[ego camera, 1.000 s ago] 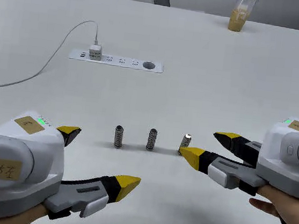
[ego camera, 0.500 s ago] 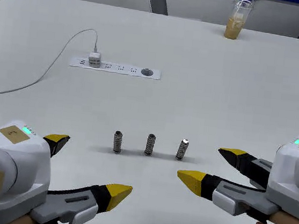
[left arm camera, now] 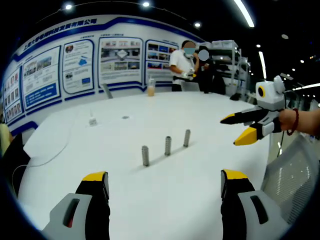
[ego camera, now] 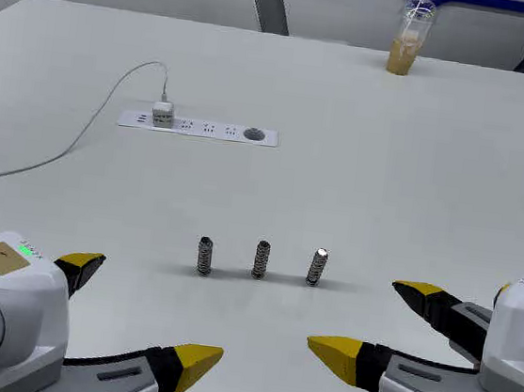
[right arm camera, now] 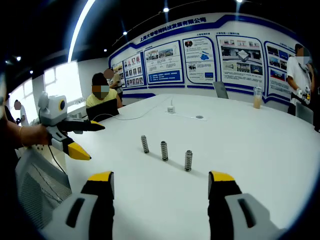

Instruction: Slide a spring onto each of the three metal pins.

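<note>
Three metal pins stand upright in a row on the white table, each with a spring around it: left pin (ego camera: 205,255), middle pin (ego camera: 261,258), right pin (ego camera: 317,266). The same row appears in the left gripper view (left arm camera: 168,145) and the right gripper view (right arm camera: 164,150). My left gripper (ego camera: 140,313) is open at the lower left, near the table's front edge, with nothing between its yellow-tipped jaws. My right gripper (ego camera: 380,321) is open at the lower right, also holding nothing. Both sit well short of the pins.
A white power strip (ego camera: 199,128) with a plugged charger and a cable lies at the back left. A plastic cup with a drink (ego camera: 407,42) stands at the far edge. People stand beyond the table (left arm camera: 186,65).
Both grippers have drawn back from the pins toward the table's front edge. The right gripper's tip no longer sits beside the right pin. The head camera has tilted up a little.
</note>
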A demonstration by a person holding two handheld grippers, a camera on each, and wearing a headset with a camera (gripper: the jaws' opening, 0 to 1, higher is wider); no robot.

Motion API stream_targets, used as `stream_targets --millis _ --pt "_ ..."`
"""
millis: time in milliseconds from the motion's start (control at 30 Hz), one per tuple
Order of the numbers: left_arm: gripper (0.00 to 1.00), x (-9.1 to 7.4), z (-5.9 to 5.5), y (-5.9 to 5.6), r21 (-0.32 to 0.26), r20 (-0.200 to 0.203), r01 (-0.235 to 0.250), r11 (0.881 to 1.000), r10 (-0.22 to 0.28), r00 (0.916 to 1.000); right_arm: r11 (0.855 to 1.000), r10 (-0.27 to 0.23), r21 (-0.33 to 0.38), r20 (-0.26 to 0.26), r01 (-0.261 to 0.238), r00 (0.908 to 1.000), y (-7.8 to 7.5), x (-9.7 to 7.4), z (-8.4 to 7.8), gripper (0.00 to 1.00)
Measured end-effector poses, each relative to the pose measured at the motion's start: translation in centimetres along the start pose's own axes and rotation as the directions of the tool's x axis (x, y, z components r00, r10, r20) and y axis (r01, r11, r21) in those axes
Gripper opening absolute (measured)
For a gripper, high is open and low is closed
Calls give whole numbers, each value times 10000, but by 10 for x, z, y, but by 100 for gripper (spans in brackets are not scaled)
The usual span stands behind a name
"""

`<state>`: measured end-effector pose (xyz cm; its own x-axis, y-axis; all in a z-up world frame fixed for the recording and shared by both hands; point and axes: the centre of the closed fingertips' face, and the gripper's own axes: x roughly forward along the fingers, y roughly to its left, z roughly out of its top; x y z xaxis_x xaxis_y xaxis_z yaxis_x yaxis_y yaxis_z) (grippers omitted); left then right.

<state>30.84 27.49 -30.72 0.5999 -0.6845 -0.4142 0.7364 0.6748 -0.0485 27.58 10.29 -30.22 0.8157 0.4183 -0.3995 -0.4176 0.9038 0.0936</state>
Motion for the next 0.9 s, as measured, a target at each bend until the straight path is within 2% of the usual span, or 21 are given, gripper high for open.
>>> stream_targets --millis 100,333,700,900 --pt "95 -2 0 -1 24 85 14 10000 -14 10000 9999 -107 115 -95 108 9999 -1 -4 -4 79" --pt "97 -4 -2 -4 3 4 11 10000 -11 10000 9990 -245 365 -97 248 9997 -1 -13 -11 81" --pt "100 -7 -3 -1 -205 -32 -94 9997 94 10000 9994 -299 171 -211 303 9993 3 -15 -13 83" --pt "100 -9 -5 -1 -426 -58 -165 9990 163 9999 9995 -259 -166 -395 253 9989 7 -14 -15 86"
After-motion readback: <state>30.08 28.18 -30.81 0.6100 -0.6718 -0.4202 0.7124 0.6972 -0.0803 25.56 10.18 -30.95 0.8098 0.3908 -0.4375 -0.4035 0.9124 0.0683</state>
